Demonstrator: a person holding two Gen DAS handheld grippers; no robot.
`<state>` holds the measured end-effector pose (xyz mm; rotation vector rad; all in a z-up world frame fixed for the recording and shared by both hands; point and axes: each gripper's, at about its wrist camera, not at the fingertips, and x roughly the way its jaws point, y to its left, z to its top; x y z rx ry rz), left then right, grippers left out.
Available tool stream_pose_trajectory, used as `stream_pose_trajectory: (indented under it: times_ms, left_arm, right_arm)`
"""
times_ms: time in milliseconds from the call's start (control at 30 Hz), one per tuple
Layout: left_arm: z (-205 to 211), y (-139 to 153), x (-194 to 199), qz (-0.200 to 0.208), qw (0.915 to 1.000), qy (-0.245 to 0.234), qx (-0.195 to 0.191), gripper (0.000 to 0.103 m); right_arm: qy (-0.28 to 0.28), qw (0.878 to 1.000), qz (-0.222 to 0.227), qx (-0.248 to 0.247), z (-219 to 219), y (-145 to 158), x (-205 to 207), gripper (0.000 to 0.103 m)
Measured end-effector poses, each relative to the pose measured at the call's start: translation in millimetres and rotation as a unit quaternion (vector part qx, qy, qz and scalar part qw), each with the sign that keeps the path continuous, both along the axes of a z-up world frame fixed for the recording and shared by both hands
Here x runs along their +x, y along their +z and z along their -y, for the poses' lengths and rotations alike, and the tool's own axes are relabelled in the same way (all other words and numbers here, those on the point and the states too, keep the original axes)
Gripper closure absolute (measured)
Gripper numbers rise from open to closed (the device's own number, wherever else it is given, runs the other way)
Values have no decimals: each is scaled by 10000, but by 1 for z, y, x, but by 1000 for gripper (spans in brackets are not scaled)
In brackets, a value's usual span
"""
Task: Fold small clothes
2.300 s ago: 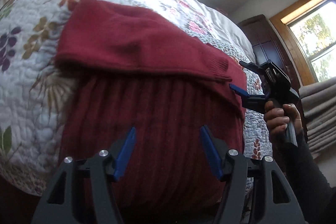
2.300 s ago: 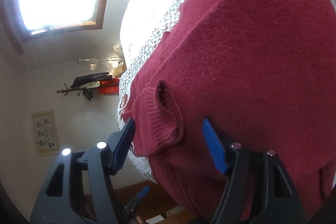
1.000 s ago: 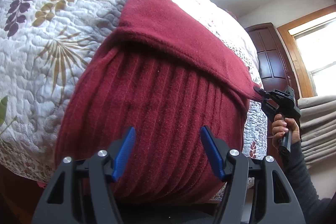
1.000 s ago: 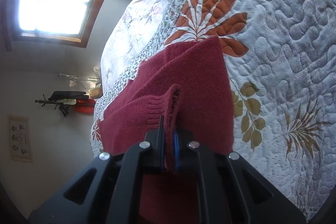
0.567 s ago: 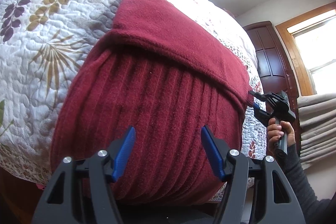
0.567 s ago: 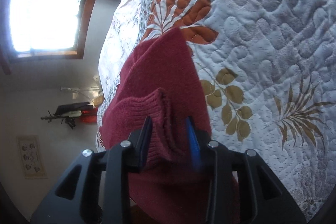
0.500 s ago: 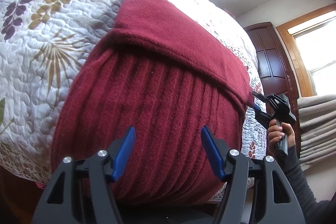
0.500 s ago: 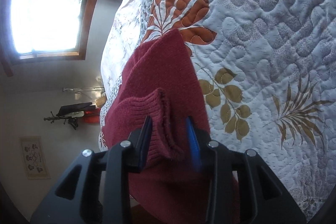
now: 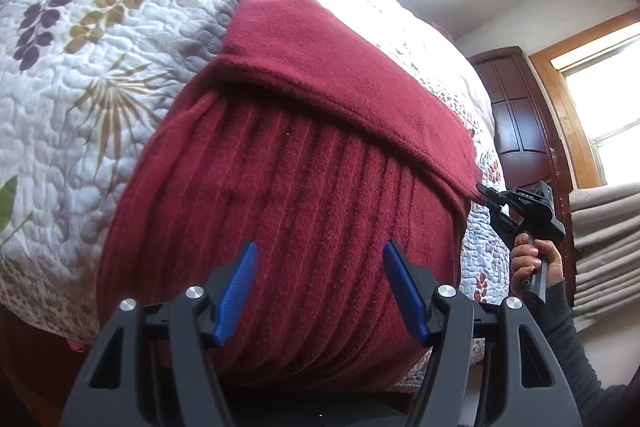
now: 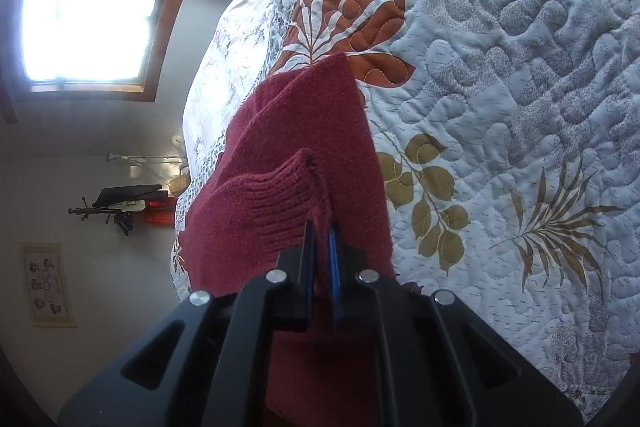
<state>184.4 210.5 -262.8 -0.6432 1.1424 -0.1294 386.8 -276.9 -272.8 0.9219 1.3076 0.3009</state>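
While the left claw (image 9: 320,283) hovers spread apart over the ribbed red sweater (image 9: 288,195) on the bed's quilt (image 9: 80,67), a hand (image 9: 534,261) at 3 o'clock grips the right handle. Right view: right claw (image 10: 321,247) clamped on the sweater's cuff (image 10: 272,211).

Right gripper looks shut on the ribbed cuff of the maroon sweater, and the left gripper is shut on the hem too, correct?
Not quite. The right gripper is indeed shut on the ribbed cuff of the maroon sweater, but the left gripper is open: the left wrist view shows its blue pads spread wide over the ribbed body, gripping nothing.
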Motion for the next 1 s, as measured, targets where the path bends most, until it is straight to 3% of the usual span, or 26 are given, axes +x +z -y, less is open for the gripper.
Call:
stream_pose_trajectory:
  times_ms: [233, 333, 400, 433, 567, 700, 867, 933, 1000]
  left_arm:
    - [-1, 6, -20, 13, 9994, 334, 13, 37]
    - [-3, 11, -31, 54, 9986, 516, 84, 31]
    - [-7, 12, -40, 54, 9977, 668, 110, 31]
    - [-8, 13, -43, 40, 9973, 729, 114, 30]
    - [-14, 10, -54, -39, 9956, 928, 101, 28]
    - [-23, 9, -62, -126, 9945, 1038, 72, 21]
    - [-48, 5, -77, -149, 9939, 1082, 143, 14]
    - [-63, -1, -81, -204, 9944, 1022, 181, 12]
    - [-80, -12, -86, -304, 9951, 928, 161, 8]
  right_arm:
    - [294, 9993, 19, -226, -3, -5, -1, 94]
    - [254, 9953, 526, -774, 0, 27, -8, 92]
    - [297, 9933, 821, -756, -4, 45, -10, 91]
    - [445, 9927, 912, -654, -10, 49, -10, 85]
    - [940, 9906, 736, -663, -35, 27, -6, 82]
    - [758, 9946, 450, -543, -28, 4, -7, 87]
    - [554, 9935, 779, -623, -1, 36, -42, 67]
    - [538, 9925, 815, -729, 11, 43, -70, 49]
    - [608, 9913, 805, -847, 15, 44, -100, 39]
